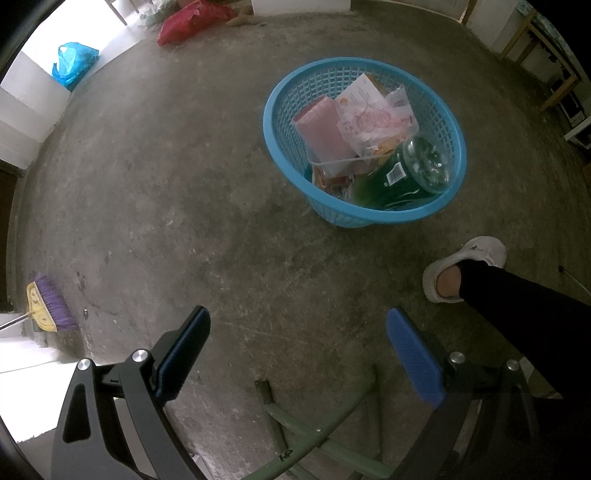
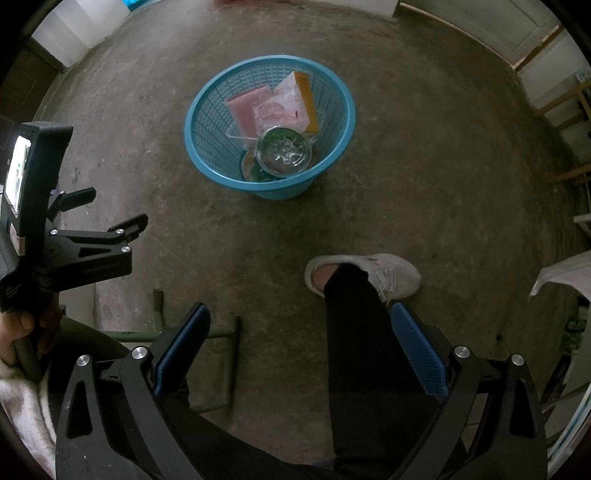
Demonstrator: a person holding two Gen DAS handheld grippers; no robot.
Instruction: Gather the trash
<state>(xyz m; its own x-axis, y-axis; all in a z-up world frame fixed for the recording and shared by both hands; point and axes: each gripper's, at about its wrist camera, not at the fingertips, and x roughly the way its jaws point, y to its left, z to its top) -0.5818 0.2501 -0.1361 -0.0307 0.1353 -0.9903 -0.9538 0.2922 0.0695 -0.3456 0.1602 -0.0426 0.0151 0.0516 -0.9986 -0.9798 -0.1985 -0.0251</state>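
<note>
A blue plastic basket (image 1: pixel 280 147) (image 2: pixel 207 147) stands on the concrete floor, ahead of both grippers. Inside lie a pink packet (image 1: pixel 323 129) (image 2: pixel 243 110), a white printed wrapper (image 1: pixel 369 110) (image 2: pixel 284 107), a green bottle (image 1: pixel 410 170) and, seen from the right wrist, a clear round bottle base (image 2: pixel 282 151). My left gripper (image 1: pixel 297 323) is open and empty, held above the floor short of the basket; it also shows at the left of the right wrist view (image 2: pixel 107 210). Open and empty too, my right gripper (image 2: pixel 301 319) hangs over the person's leg.
A person's leg in black trousers (image 2: pixel 351 332) and a white shoe (image 1: pixel 469 258) (image 2: pixel 391 277) stand right of the basket. A green metal stool frame (image 1: pixel 314 435) (image 2: pixel 218 332) sits below the grippers. A purple broom (image 1: pixel 48 306), blue bag (image 1: pixel 74 62) and red bag (image 1: pixel 188 20) line the left and far walls.
</note>
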